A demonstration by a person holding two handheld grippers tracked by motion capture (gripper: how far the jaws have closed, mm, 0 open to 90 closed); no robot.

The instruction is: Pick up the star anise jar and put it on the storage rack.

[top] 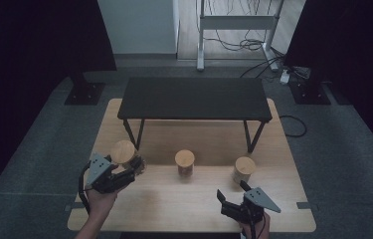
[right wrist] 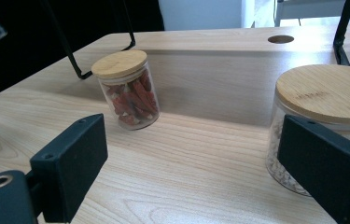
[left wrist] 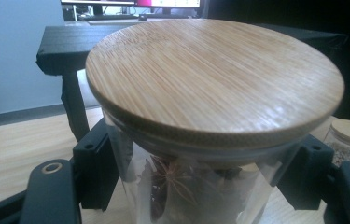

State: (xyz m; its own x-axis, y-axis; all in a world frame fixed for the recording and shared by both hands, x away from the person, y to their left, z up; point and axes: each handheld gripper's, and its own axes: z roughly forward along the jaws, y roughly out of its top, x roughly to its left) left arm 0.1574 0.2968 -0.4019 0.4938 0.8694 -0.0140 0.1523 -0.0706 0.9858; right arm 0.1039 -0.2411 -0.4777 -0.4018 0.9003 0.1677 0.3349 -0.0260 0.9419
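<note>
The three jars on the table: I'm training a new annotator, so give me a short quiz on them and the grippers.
1. True or false: the left gripper is shut on the star anise jar.
2. What fills the middle jar? A) red-brown sticks B) rice C) water
3. Fill in: the right gripper stands ____, its jaws apart, with the right jar just ahead, beside one jaw.

Key: 1 true; 2 A; 3 open.
</note>
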